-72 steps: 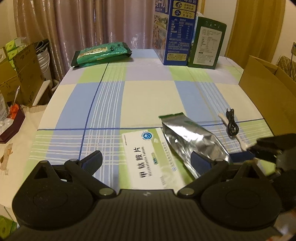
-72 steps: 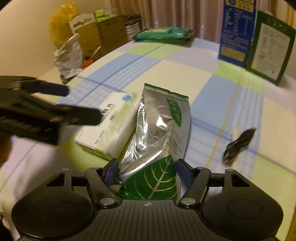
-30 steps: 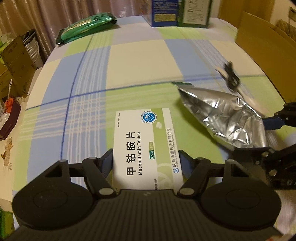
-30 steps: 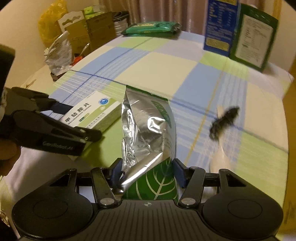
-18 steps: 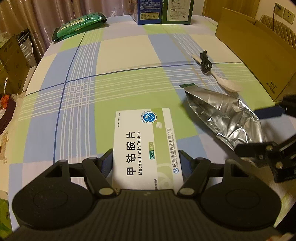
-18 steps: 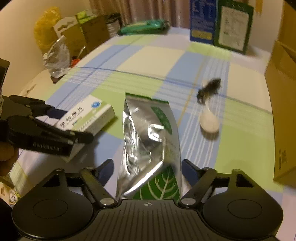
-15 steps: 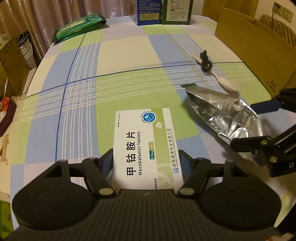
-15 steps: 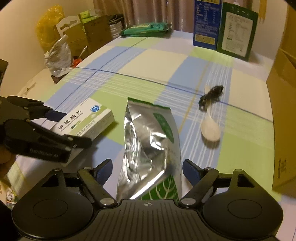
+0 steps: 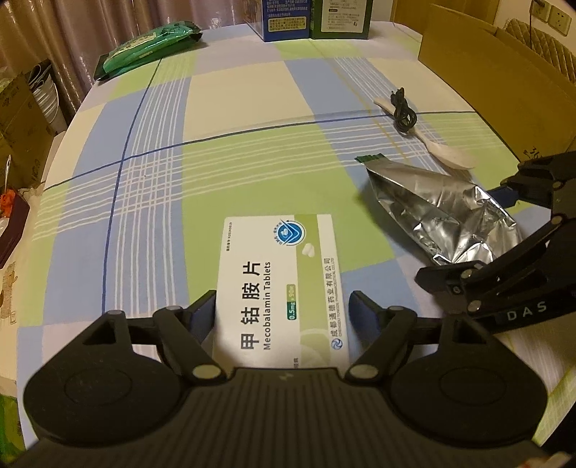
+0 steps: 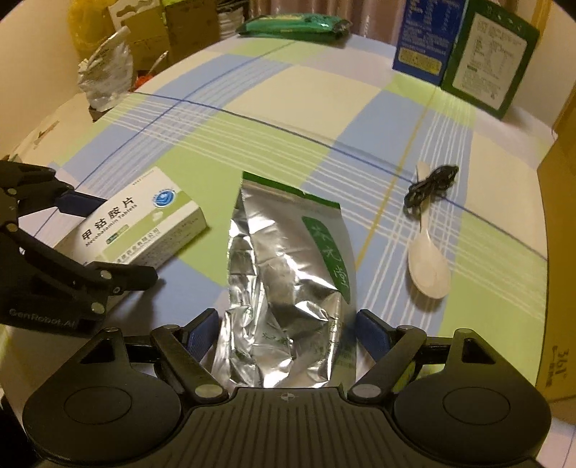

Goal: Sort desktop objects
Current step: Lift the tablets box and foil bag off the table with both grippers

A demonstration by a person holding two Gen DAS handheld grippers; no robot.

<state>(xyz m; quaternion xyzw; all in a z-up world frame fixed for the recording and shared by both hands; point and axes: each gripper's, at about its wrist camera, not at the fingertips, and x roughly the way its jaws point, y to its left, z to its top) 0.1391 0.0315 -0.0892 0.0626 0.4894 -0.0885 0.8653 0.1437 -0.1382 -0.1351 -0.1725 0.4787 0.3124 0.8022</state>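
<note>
A white and green Mecobalamin tablet box point(image 9: 284, 284) lies on the checked tablecloth between the fingers of my left gripper point(image 9: 284, 316); the jaws stand a little wider than the box. A silver foil pouch point(image 10: 288, 288) with a green label lies between the fingers of my right gripper point(image 10: 288, 333), whose jaws are spread wider than the pouch. The pouch also shows in the left wrist view point(image 9: 439, 212), with the right gripper point(image 9: 478, 234) around its near end. The box shows in the right wrist view point(image 10: 140, 226).
A white spoon point(image 10: 428, 266) with a coiled black cable point(image 10: 428, 187) on its handle lies right of the pouch. A cardboard box point(image 9: 504, 75) stands at the right edge. A blue carton point(image 10: 424, 39), a green carton point(image 10: 493, 61) and a green packet point(image 10: 291, 25) stand at the far side.
Both grippers set their objects down near the table's front. The right gripper's jaws opened off the pouch. The left jaws stand slightly wider around the box.
</note>
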